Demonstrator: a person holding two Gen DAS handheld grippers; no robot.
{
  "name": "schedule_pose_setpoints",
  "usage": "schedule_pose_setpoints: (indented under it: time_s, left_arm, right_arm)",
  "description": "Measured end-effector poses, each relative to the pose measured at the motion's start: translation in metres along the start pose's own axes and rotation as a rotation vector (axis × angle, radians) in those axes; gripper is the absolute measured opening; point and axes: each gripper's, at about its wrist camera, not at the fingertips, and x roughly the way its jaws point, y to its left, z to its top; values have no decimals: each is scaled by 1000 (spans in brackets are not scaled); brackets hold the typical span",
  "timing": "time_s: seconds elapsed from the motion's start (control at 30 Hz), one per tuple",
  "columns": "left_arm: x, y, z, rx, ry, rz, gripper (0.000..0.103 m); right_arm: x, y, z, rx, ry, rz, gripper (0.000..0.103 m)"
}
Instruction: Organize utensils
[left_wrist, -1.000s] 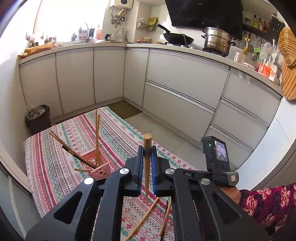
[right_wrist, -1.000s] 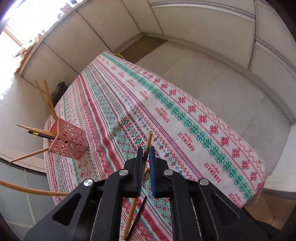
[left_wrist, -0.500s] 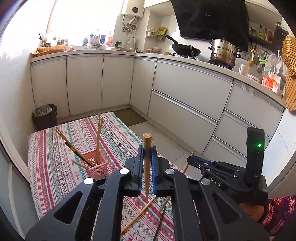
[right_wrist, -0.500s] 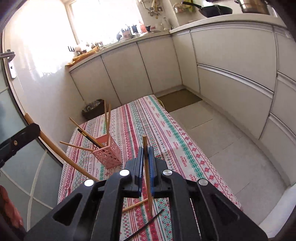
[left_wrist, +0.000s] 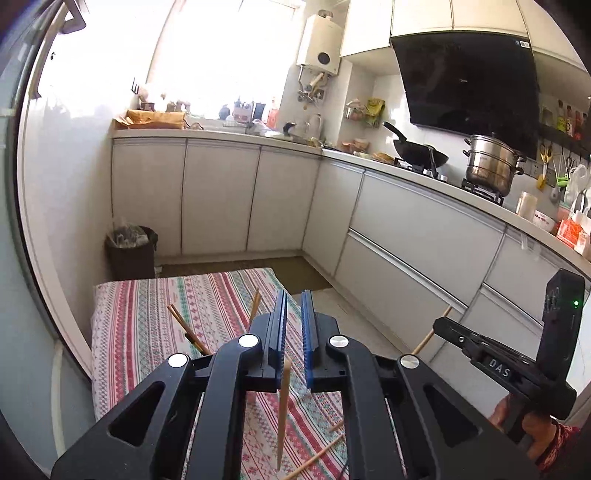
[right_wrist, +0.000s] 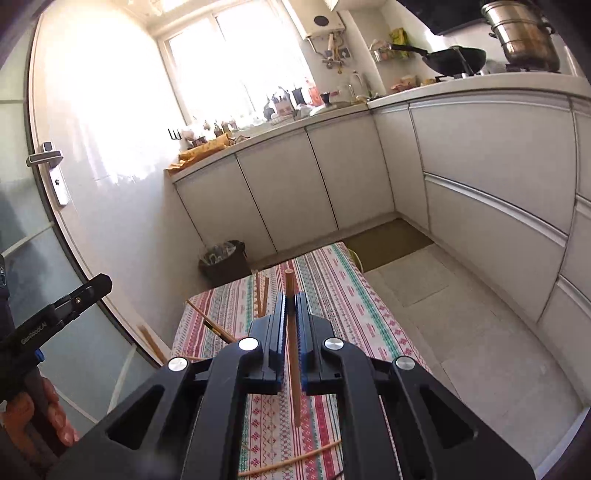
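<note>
Nearest the lens, the left gripper (left_wrist: 294, 325) pinches a pale chopstick (left_wrist: 283, 402) that hangs point-down over the near end of the striped tablecloth (left_wrist: 140, 317), where loose chopsticks (left_wrist: 317, 456) lie flat. The right gripper (right_wrist: 291, 321) is clamped on a darker chopstick (right_wrist: 292, 354) held nearly upright. Farther along the cloth, toward its left edge, more chopsticks (right_wrist: 260, 295) stand leaning; their holder is hidden behind the fingers.

"DAS" in pale letters on side of my right gripper (left_wrist: 448, 315), seen from left wrist. "GenRobot.AI" on arm of my left gripper (right_wrist: 99, 284), seen from right wrist.
</note>
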Motion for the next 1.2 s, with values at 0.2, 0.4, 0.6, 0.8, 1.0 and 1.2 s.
schedule_pose_setpoints:
  time_s: [0.2, 0.4, 0.6, 0.8, 1.0, 1.2]
  left_arm:
    - [12, 8, 19, 6, -33, 6, 6]
    - [-11, 3, 9, 10, -88, -76, 6]
    - [23, -1, -17, 41, 166, -128, 45]
    - [127, -9, -117, 57, 623, -53, 66]
    - [197, -12, -168, 23, 820, 2, 66]
    - [251, -17, -177, 45, 890, 83, 50]
  right_arm:
    - [5, 14, 27, -40, -55, 17, 6]
    - [14, -1, 16, -36, -40, -8, 6]
    - [23, -24, 1, 10, -5, -44, 6]
    - [22, -50, -10, 63, 12, -74, 6]
    - [29, -79, -24, 136, 36, -98, 6]
    - [45, -110, -42, 217, 89, -119, 6]
